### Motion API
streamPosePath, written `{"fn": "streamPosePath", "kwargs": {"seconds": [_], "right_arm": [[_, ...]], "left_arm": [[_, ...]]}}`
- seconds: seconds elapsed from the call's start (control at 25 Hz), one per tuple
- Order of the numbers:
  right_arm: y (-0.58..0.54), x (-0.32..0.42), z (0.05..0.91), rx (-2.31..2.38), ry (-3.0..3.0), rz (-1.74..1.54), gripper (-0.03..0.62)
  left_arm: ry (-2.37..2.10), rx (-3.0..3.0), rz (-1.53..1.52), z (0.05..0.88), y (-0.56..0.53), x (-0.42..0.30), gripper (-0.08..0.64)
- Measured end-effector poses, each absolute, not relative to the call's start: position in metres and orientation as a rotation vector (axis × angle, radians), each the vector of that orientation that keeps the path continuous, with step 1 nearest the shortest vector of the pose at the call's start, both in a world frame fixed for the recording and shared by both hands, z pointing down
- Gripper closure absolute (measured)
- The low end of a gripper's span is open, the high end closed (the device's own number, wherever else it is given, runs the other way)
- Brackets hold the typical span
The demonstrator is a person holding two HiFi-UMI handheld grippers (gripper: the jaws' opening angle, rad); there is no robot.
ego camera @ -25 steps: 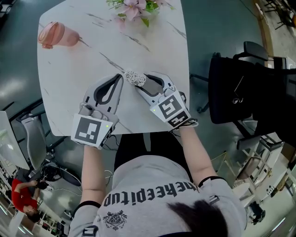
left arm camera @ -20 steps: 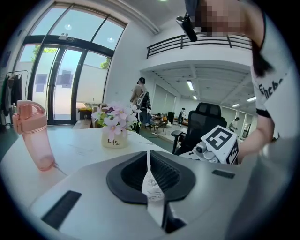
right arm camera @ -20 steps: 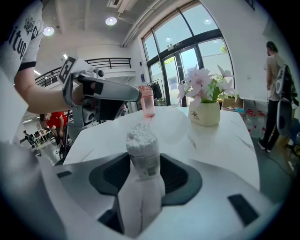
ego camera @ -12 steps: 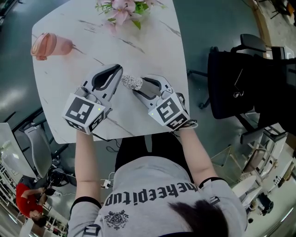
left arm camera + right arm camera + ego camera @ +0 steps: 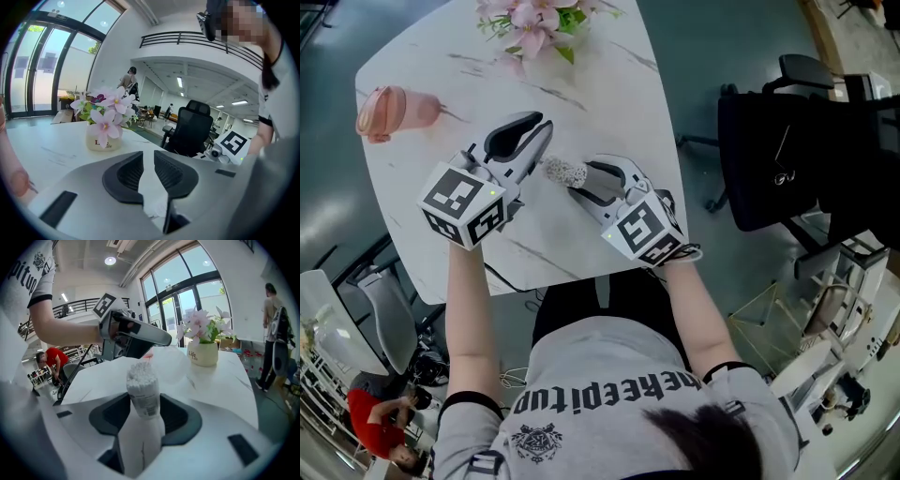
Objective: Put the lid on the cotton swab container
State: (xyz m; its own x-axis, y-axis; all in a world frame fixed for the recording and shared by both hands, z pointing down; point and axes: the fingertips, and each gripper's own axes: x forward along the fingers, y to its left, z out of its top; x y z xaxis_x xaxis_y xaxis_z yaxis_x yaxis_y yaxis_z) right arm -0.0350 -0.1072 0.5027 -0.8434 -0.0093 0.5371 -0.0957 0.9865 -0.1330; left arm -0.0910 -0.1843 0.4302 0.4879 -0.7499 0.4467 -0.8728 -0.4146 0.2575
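My right gripper (image 5: 586, 178) is shut on the cotton swab container (image 5: 565, 172), a small clear tube packed with white swabs, its open end pointing left over the marble table (image 5: 609, 84). In the right gripper view the container (image 5: 142, 385) stands up between the jaws of the right gripper (image 5: 144, 404). My left gripper (image 5: 542, 127) hovers just left of the container's mouth. Its jaws stand nearly together in the left gripper view (image 5: 149, 164). A faint clear lid (image 5: 171, 364) hangs at the tip of the left gripper (image 5: 164, 339); the head view does not show it.
A pink tumbler (image 5: 394, 108) lies on its side at the table's far left. A vase of pink flowers (image 5: 534, 14) stands at the far edge. A black office chair (image 5: 769, 159) is off the table's right side. The near table edge runs just under both grippers.
My left gripper has lifted and swung further from me, its tip now beside the container's mouth. The right gripper has kept hold of the container and barely moved.
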Motion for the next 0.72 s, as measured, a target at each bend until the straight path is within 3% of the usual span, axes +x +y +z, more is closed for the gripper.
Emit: {"fn": "streamPosePath", "kwargs": {"seconds": [0.72], "right_arm": [[-0.108, -0.037, 0.503, 0.085, -2.572, 0.207, 0.39]], "left_arm": [[-1.19, 2.36, 0.546, 0.47, -0.205, -0.085, 0.541]]}}
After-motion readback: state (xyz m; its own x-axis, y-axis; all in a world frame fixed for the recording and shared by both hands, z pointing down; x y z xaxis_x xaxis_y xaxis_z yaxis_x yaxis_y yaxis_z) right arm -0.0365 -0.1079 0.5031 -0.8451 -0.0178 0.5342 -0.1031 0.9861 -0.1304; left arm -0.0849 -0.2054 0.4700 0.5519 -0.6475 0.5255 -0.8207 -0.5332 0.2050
